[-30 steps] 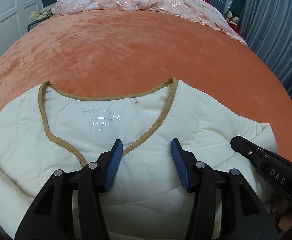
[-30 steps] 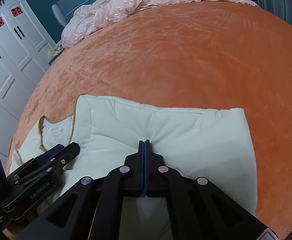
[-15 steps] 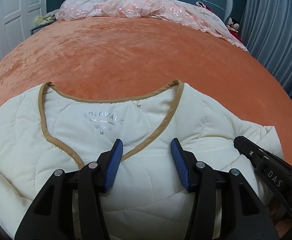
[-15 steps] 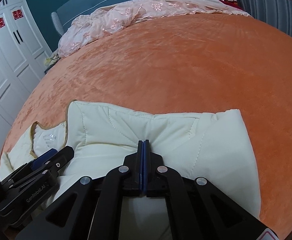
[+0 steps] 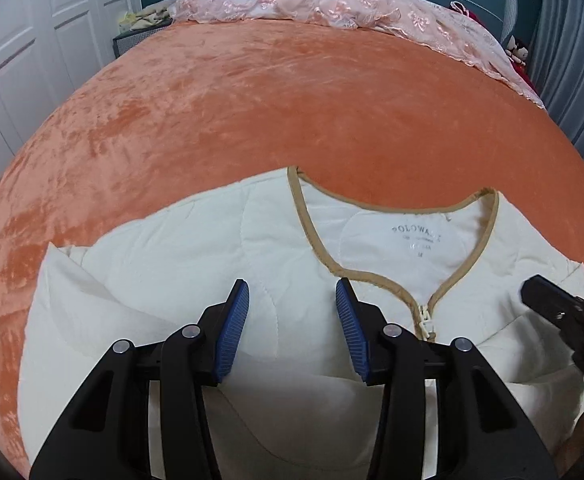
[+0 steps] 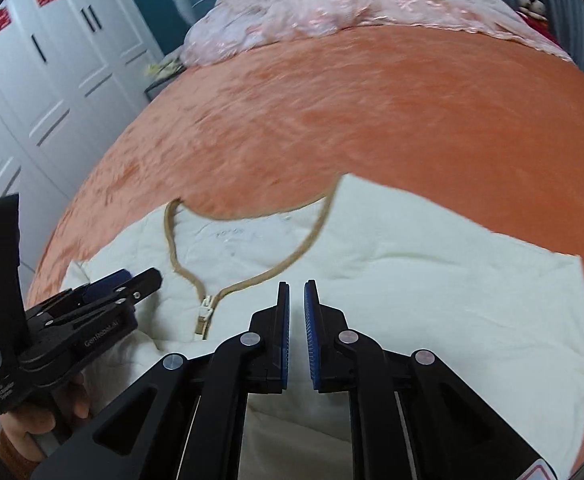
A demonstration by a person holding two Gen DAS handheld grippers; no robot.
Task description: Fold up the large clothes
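A cream quilted jacket [image 5: 195, 264] with tan neckline trim and a front zipper lies on the orange bedspread [image 5: 292, 112], collar away from me. It also shows in the right wrist view [image 6: 432, 280]. My left gripper [image 5: 292, 328] is open and empty, hovering over the jacket's left chest, left of the zipper [image 5: 426, 320]. My right gripper [image 6: 296, 328] hangs over the jacket's right side, jaws parted by a narrow gap with nothing between them. Each gripper shows at the edge of the other's view.
A pink lace cover [image 5: 332, 4] lies bunched at the head of the bed. White wardrobe doors [image 6: 31, 92] stand on the left. Grey-blue curtains [image 5: 572, 60] hang on the right. Bare orange bedspread stretches beyond the collar.
My right gripper has let go of the jacket fold and its jaws have parted slightly. My left gripper has shifted left, so the collar now sits to its right.
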